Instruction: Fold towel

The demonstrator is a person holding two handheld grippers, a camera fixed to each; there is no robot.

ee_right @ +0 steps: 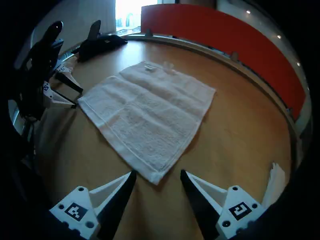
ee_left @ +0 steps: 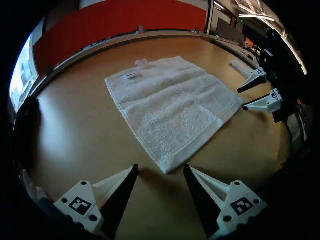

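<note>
Resting flat on the desk (ee_left: 80,132), the white towel (ee_left: 172,104) is lying mid-frame in both views.
Left tool (ee_left: 160,167), spread wide, is pointing at one near corner; right tool (ee_right: 158,173), likewise spread, is pointing at another, its view adding a dark object (ee_right: 100,42) at upper left.

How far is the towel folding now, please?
Done: nothing yet; the towel lies spread flat on the table, no fold showing. In hand: the left gripper and the right gripper, jaws open, each at a towel corner. Left: grasp the corners and fold.
</note>
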